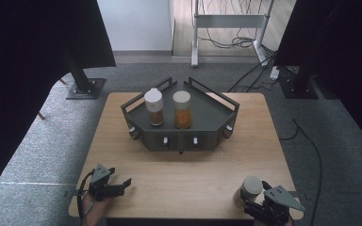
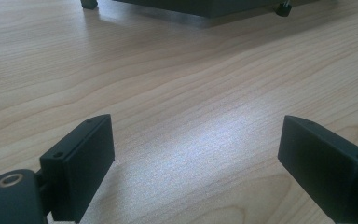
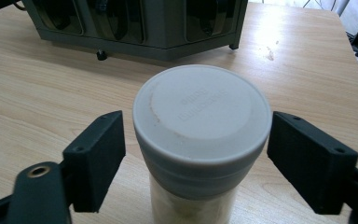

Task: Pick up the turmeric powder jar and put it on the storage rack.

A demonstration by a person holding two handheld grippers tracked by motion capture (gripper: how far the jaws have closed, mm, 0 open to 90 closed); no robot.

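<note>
While my left gripper (image 1: 122, 184) sits open and empty at the lower left of the high view, my right gripper (image 3: 196, 154) stands open around a jar (image 3: 200, 140) at the lower right, jaws beside the lid but apart from it. Two more jars (image 1: 154, 107) stand on the grey tray (image 1: 202, 134) at centre.
</note>
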